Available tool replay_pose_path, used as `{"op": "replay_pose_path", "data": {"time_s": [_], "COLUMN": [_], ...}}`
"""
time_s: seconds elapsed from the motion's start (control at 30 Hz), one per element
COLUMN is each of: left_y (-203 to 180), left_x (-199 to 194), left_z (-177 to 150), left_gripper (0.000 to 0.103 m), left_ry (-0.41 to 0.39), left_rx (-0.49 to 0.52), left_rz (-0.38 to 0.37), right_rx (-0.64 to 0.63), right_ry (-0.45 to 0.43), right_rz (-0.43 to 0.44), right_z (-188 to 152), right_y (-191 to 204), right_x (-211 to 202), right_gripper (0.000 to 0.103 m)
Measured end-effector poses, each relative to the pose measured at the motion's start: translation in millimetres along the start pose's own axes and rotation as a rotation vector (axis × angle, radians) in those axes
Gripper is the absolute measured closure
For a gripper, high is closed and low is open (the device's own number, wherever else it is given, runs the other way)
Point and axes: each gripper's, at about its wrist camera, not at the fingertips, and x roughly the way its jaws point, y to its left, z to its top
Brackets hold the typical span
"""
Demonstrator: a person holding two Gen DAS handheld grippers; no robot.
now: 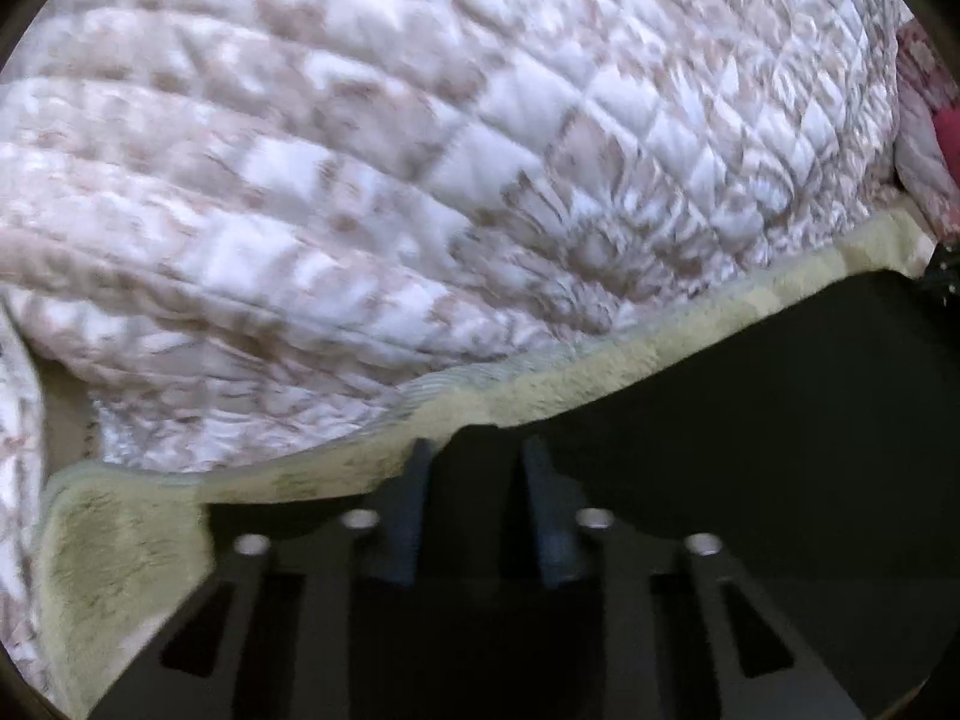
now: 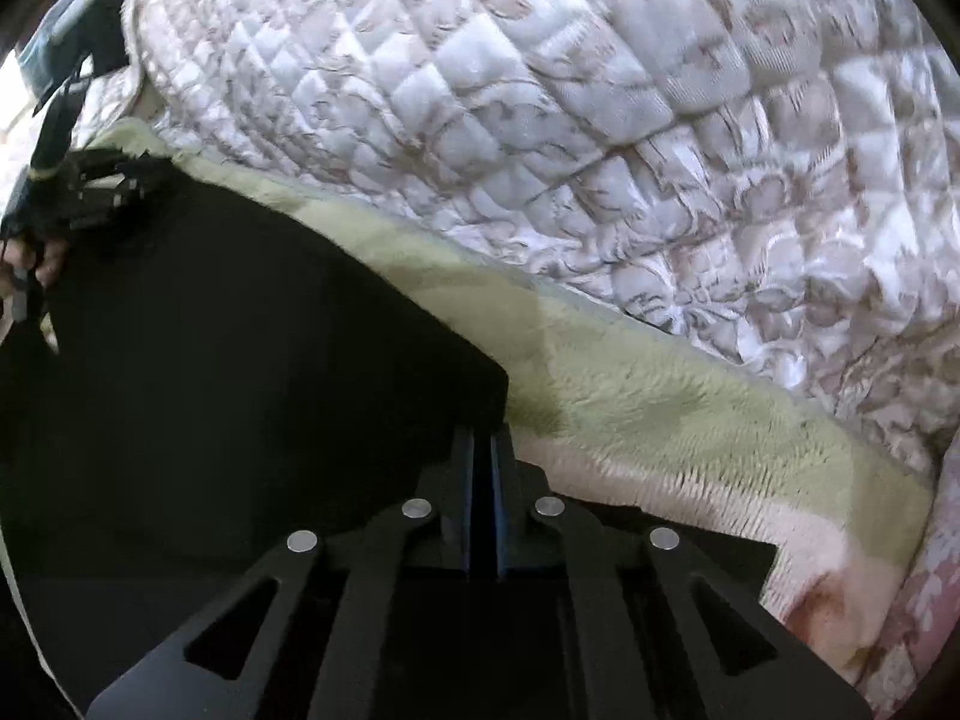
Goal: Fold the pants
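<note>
The black pants [image 1: 750,372] lie on a pale green fleece blanket [image 1: 120,540]. In the left wrist view my left gripper [image 1: 477,450] has its fingers a small gap apart, with a corner of the black cloth between them. In the right wrist view the pants [image 2: 240,360] fill the left half. My right gripper [image 2: 483,438] is shut on the pants' edge corner. The other gripper and the hand holding it [image 2: 42,222] show at the far left edge.
A quilted beige and white bedspread [image 1: 420,150] is bunched behind the blanket in both views [image 2: 600,120]. A pink patterned cloth [image 1: 930,138] lies at the far right. The blanket's pink part [image 2: 750,534] lies to the right of my right gripper.
</note>
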Motion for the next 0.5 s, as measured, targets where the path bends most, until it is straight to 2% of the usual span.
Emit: {"op": "replay_pose_path", "data": {"time_s": [0.03, 0.07, 0.17, 0.3, 0.43, 0.5], "left_y": [1.4, 0.5, -6.5, -7.0, -8.9, -15.2], "left_x": [-6.2, -14.7, -46.7, -103.2, -170.1, -195.5], "left_z": [0.7, 0.4, -2.0, -9.6, -46.1, -73.0], "left_gripper": [0.095, 0.097, 0.097, 0.097, 0.097, 0.097], "left_ry": [-0.009, -0.017, -0.053, -0.126, -0.186, -0.188], "left_rx": [-0.003, -0.008, -0.002, -0.046, -0.108, -0.134], "left_rz": [0.007, -0.001, 0.022, 0.018, 0.002, -0.015], "right_rx": [-0.003, -0.004, -0.002, -0.008, -0.016, 0.012], "right_ry": [-0.008, -0.020, -0.077, -0.172, -0.238, -0.243], "right_rz": [-0.012, -0.022, -0.044, -0.050, -0.044, -0.021], "right_z": [-0.1, -0.5, -3.1, -20.4, -63.0, -89.1], "right_y": [2.9, 5.7, 14.6, 34.4, 76.1, 97.2], "right_x": [-3.4, -8.5, -38.3, -98.1, -157.9, -174.3], "right_gripper": [0.100, 0.100, 0.100, 0.100, 0.100, 0.100]}}
